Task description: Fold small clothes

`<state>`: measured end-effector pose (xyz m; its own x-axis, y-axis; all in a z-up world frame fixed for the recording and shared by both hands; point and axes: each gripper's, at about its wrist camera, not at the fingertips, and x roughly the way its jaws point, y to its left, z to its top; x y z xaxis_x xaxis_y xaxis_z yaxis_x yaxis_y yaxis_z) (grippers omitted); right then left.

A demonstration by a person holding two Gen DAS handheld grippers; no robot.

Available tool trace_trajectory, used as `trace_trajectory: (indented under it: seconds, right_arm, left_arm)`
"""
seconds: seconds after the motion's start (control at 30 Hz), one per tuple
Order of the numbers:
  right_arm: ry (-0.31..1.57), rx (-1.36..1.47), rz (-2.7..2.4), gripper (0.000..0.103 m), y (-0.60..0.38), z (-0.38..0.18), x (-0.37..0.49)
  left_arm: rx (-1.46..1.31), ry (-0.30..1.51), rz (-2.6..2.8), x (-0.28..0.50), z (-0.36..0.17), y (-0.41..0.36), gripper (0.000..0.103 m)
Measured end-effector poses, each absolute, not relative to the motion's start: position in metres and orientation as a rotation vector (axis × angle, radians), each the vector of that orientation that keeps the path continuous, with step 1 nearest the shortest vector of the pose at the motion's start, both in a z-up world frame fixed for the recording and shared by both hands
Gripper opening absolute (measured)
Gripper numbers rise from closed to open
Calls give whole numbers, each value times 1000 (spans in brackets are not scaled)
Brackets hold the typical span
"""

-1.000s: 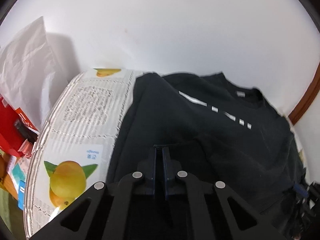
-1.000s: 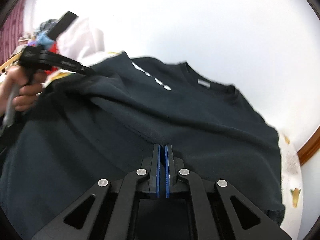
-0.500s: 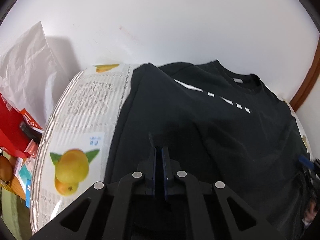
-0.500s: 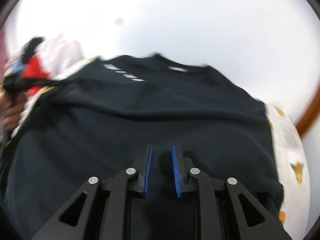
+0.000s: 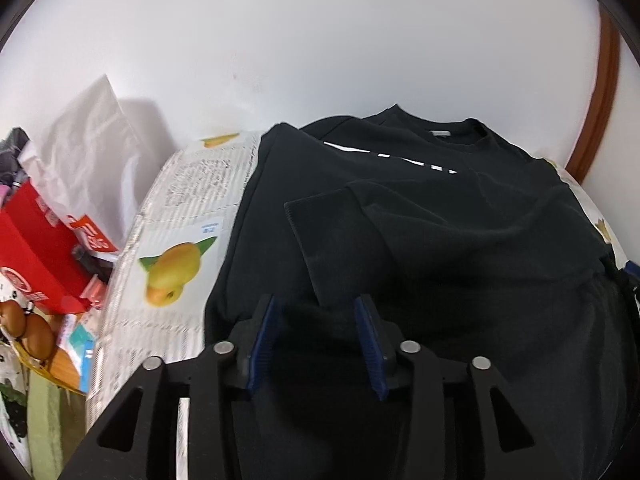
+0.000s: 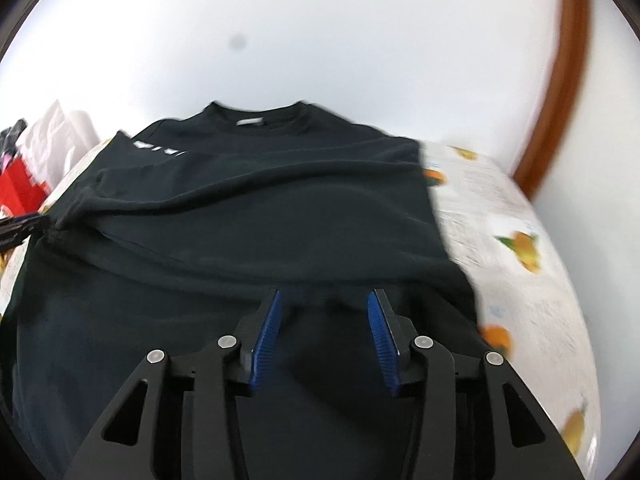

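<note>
From the left wrist view, the black sweatshirt (image 5: pixel 420 248) lies spread over the fruit-printed cloth (image 5: pixel 176 248) that covers the table, its collar toward the far edge by the white wall (image 5: pixel 320 40). One sleeve (image 5: pixel 332 240) is already laid across the chest, cuff toward the near edge, so I judge the first sleeve fold done. The left gripper (image 5: pixel 318 336) hovers over the lower part of the shirt; its jaws have just been opening and now stand spread, with cloth beneath them but nothing pinched. Off the table's left edge sit a red box (image 5: pixel 36 248), a white paper bag (image 5: pixel 92 160) and a basket of brown fruit (image 5: pixel 28 332); they are clear of the shirt and should not hinder a fold.

From the right wrist view, the same sweatshirt (image 6: pixel 248 232) fills the table, its right side folded in to a straight edge that leaves the printed cloth (image 6: pixel 520 248) bare toward the right edge. The right gripper (image 6: pixel 324 328) hangs over the hem area; its jaws too have just been opening and stand apart, holding nothing. The tip of the other gripper shows at the left edge of the shirt. A brown wooden frame (image 6: pixel 560 80) stands behind the far right corner.

What seems left: bring the hem up toward the collar, perhaps twice, and smooth the ridges across the body. Those wrinkles look like the only real obstacle.
</note>
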<state>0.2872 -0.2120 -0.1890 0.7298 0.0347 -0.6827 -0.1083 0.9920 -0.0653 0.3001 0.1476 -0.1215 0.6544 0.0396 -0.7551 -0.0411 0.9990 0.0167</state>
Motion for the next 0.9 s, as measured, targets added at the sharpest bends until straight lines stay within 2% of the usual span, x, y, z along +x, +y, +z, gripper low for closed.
trace_trajectory:
  seconds: [0.1, 0.27, 0.37, 0.53, 0.67, 0.9]
  right_arm:
    - [735, -82, 25, 47, -235, -182, 268]
    - [724, -38, -51, 47, -268, -179, 230]
    - [736, -27, -88, 48, -285, -183, 210]
    - [809, 33, -69, 50, -304, -198, 181]
    - [822, 58, -57, 55, -310, -209, 161]
    - [850, 57, -2, 55, -306, -233, 138]
  left_arm:
    - [-1, 830, 51, 277, -111, 146, 50]
    - [-13, 807, 63, 237, -99, 144, 57]
    - [-34, 814, 69, 216, -99, 145, 65]
    - [-80, 847, 75, 184, -112, 153, 66]
    - [-152, 886, 45, 155, -130, 165, 66]
    - [-248, 941, -28, 122, -155, 168, 64]
